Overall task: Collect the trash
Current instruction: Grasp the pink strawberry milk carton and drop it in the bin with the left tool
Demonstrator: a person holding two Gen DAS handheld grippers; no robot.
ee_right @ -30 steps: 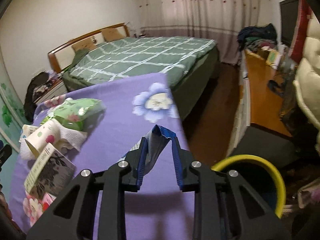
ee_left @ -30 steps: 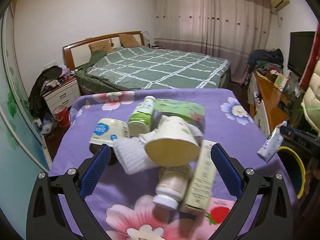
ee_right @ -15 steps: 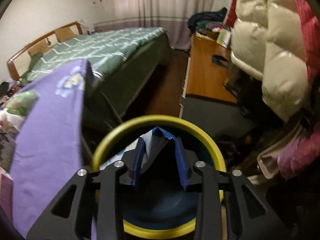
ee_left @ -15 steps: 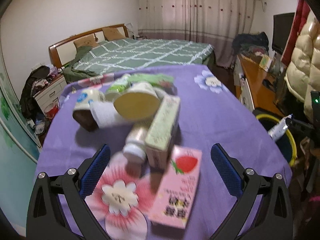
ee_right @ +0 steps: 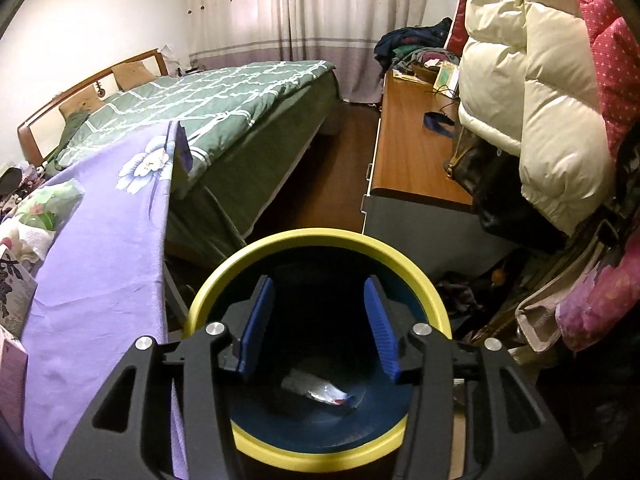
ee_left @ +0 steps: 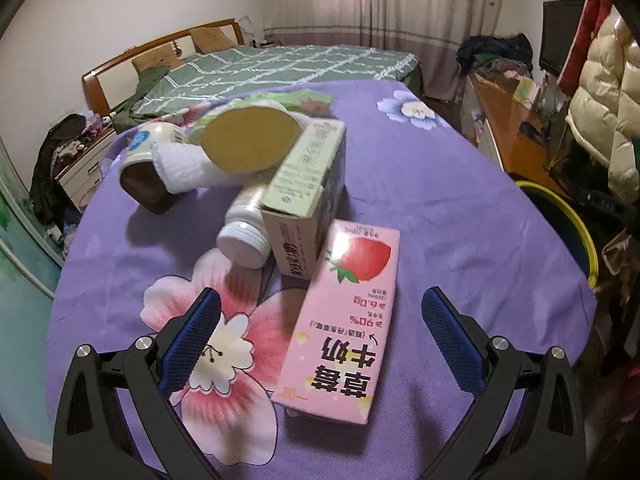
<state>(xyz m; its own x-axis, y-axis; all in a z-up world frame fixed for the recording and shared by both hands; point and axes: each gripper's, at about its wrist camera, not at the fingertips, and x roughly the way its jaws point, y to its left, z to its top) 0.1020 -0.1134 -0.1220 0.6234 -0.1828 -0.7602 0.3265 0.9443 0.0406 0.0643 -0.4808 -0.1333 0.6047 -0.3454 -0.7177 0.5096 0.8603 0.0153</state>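
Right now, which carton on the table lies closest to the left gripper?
The pink strawberry milk carton, lying flat between the left gripper fingers; the green box sits farther back.

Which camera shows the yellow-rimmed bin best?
The right wrist view: the bin sits straight below the open right tool, with a wrapper visible inside. The left wrist view catches only a rim edge.

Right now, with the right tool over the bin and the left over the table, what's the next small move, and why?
Probably lower the left tool and close on the pink strawberry milk carton: it lies nearest, between the wide-open pads. The right tool has just been opening, nothing is between its pads, and the wrapper lies in the bin.
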